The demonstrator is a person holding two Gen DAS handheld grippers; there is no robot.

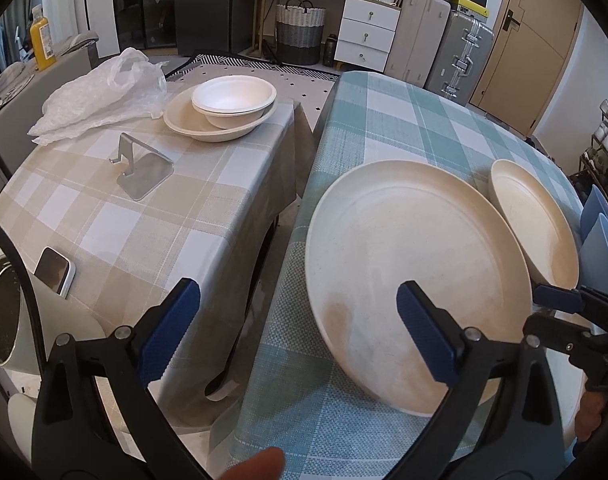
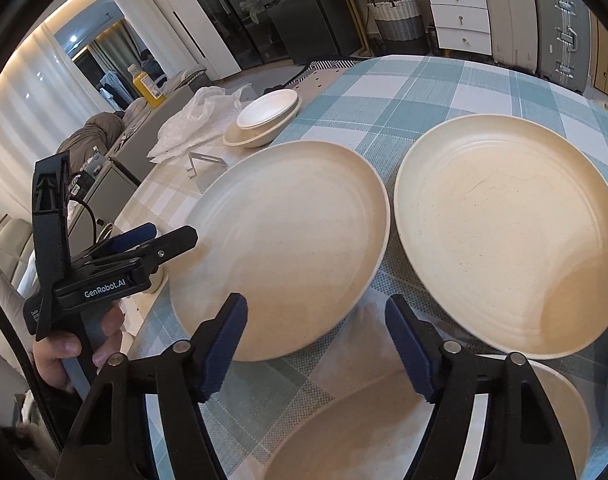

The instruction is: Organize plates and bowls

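The right wrist view shows three cream plates on the blue-checked table (image 2: 484,88): a left plate (image 2: 287,248), a right plate (image 2: 508,236) just beside it with a thin strip of cloth between their rims, and a third plate (image 2: 384,440) at the near edge, partly under the gripper; the left wrist view shows only the first two, the left plate (image 1: 416,272) large and the right plate (image 1: 532,224) foreshortened behind it.

Only the left view makes plain the gap between this table and the beige-checked table (image 1: 103,208), where white bowls (image 1: 233,98) sit stacked in a cream dish (image 1: 207,128), beside a plastic bag (image 1: 99,92), a metal stand (image 1: 143,172) and a phone (image 1: 55,272).

The left gripper (image 1: 299,336) tilts downward, jaws wide with nothing between them, one finger over the left plate, the other over the gap; a hand (image 2: 67,344) grips its handle.

The right gripper (image 2: 316,344) also tilts downward above the cloth between the plates, jaws parted at a middling width, gripping nothing.

The far half of the blue cloth lies bare.
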